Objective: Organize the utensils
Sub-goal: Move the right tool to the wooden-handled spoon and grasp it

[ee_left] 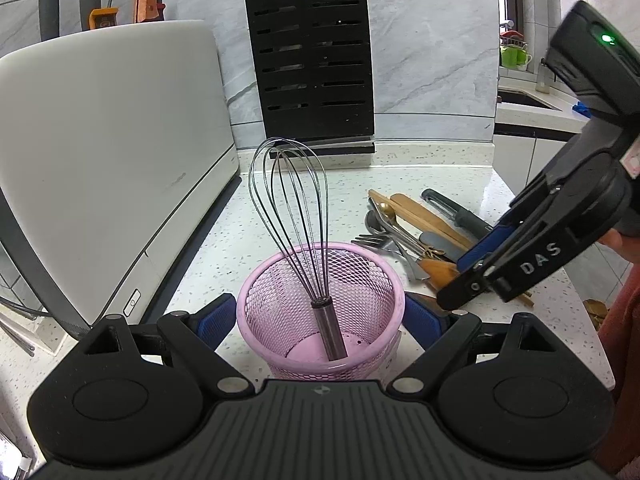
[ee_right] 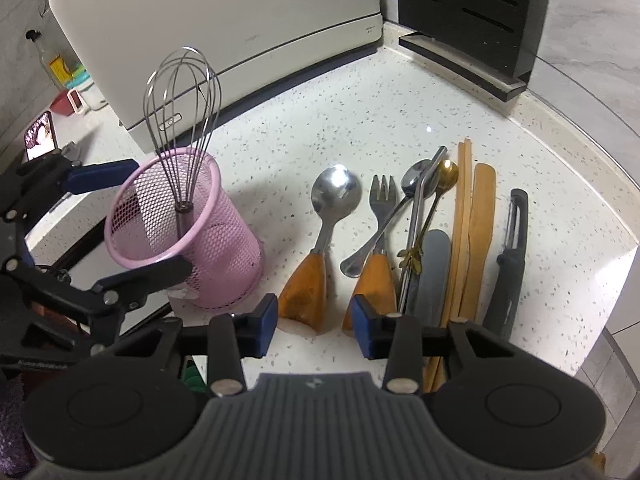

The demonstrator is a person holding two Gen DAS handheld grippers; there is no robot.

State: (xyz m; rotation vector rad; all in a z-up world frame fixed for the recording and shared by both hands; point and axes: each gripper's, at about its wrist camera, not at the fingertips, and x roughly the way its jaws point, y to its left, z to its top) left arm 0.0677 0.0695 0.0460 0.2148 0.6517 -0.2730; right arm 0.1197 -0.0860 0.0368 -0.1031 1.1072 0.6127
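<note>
A pink mesh cup [ee_left: 360, 280] [ee_right: 224, 248] stands on the speckled counter with a wire whisk [ee_left: 288, 208] [ee_right: 184, 104] upright inside. My left gripper [ee_left: 320, 316] [ee_right: 160, 216] is shut on the cup, one blue pad against each side. To the right of the cup lie an orange-handled spoon [ee_right: 332, 200], an orange-handled fork [ee_right: 382, 200], a small silver spoon [ee_right: 416, 178], a gold spoon [ee_right: 446, 172], a grey spatula [ee_right: 434, 256], wooden chopsticks [ee_right: 462, 200], a wooden spatula [ee_right: 482, 208] and a black peeler [ee_right: 514, 248]. My right gripper [ee_right: 315, 324] [ee_left: 460, 280] is open, low over the spoon's handle end, pads not pressing.
A white appliance [ee_left: 100, 140] [ee_right: 220, 20] stands behind and left of the cup. A black knife block [ee_left: 312, 64] [ee_right: 472, 8] sits at the back wall. The counter's edge [ee_right: 624, 248] drops off just right of the peeler. A phone [ee_right: 40, 140] leans at far left.
</note>
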